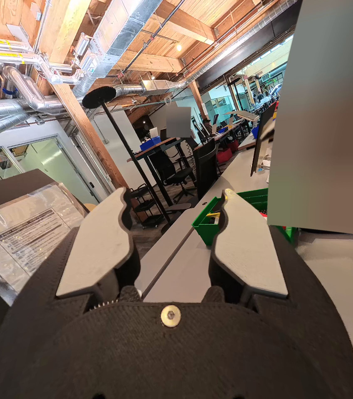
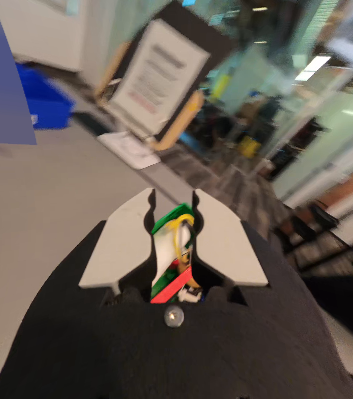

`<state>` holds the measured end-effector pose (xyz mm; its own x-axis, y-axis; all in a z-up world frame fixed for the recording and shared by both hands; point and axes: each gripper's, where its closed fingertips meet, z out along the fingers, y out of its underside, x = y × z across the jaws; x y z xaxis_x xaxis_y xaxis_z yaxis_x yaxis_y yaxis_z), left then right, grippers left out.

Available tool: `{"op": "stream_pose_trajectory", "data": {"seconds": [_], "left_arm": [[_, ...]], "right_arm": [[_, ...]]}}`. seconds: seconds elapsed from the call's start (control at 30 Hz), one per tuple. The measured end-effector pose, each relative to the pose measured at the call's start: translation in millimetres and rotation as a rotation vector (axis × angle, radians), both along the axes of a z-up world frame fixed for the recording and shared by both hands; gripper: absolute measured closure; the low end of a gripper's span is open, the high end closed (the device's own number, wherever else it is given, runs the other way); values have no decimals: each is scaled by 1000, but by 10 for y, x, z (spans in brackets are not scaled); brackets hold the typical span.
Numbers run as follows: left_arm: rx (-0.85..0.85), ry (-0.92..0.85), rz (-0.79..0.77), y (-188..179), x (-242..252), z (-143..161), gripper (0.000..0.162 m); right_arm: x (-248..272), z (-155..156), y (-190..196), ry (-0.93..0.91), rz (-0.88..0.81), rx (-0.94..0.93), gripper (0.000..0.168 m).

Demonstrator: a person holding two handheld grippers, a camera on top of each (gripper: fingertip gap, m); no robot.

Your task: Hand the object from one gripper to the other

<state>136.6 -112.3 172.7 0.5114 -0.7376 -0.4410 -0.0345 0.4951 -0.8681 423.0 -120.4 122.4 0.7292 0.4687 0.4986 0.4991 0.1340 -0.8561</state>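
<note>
My left gripper (image 1: 174,194) is open and empty. It is held tilted up over the grey table (image 1: 184,259). A green bin (image 1: 209,225) with yellow and black items stands just past its right finger. My right gripper (image 2: 173,194) has its jaws drawn in to a narrow gap. In that gap I see a white object (image 2: 167,244) with a yellow loop (image 2: 184,222), part of a green bin (image 2: 176,212) and a red edge (image 2: 172,288). The view is blurred by motion. I cannot tell whether the fingers grip the white object or only frame it.
A black stand with a plastic-covered printed sheet (image 1: 23,235) is close on the left; it also shows in the right wrist view (image 2: 160,73). A blue bin (image 2: 46,101) and a white tray (image 2: 131,151) sit on the grey table (image 2: 41,194). Office chairs (image 1: 177,172) and desks lie beyond.
</note>
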Motion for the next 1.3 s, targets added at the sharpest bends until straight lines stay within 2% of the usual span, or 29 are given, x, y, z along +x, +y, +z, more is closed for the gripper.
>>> {"op": "stream_pose_trajectory", "data": {"seconds": [0.03,0.1,0.13,0.2,0.27,0.33,0.43,0.5,0.6,0.63,0.67,0.7,0.8,0.9,1.0,1.03,1.1,1.17,1.3], "left_arm": [[9,-5,-7,-33,-17,26,83],[18,-21,-40,-123,-48,79,83],[24,-26,-56,-171,-66,99,84],[42,-41,-71,-243,-111,146,84],[52,-54,-82,-304,-145,182,85],[56,-64,-99,-362,-156,204,87],[58,-60,-105,-417,-147,201,87],[67,-46,-107,-451,-131,185,87],[79,-26,-119,-507,-108,163,87],[84,-23,-124,-521,-103,162,87],[87,-20,-128,-534,-100,159,87],[91,-16,-132,-545,-97,157,87],[111,-14,-143,-574,-100,166,88],[111,-35,-169,-594,-108,203,91],[99,-43,-193,-594,-88,207,91],[97,-43,-196,-590,-77,204,91],[94,-34,-205,-601,-44,184,91],[102,-21,-206,-639,-20,166,91],[151,-1,-234,-801,5,157,91]], "right_arm": [[-37,-187,-175,-76,104,-58,124],[58,-619,-432,-148,244,-190,123],[177,-832,-481,-117,248,-290,123],[473,-1272,-466,-61,152,-500,123],[738,-1733,-479,-137,64,-658,123],[943,-2079,-456,-251,-8,-741,125],[1062,-2493,-462,-366,-38,-876,125],[1169,-2669,-390,-439,-97,-899,122],[1190,-2749,-330,-442,-126,-922,123],[1184,-2736,-343,-430,-129,-953,128],[1173,-2716,-390,-421,-125,-994,142],[1168,-2699,-460,-417,-124,-1040,149],[1103,-2615,-633,-401,-122,-1079,149],[1061,-2422,-620,-462,-133,-967,149],[1003,-2012,-175,-538,-145,-672,150],[965,-1944,-40,-572,-118,-624,150],[949,-2005,175,-645,-69,-645,150],[971,-2208,290,-681,-28,-747,150],[1292,-2539,291,-861,-64,-925,149]]}}
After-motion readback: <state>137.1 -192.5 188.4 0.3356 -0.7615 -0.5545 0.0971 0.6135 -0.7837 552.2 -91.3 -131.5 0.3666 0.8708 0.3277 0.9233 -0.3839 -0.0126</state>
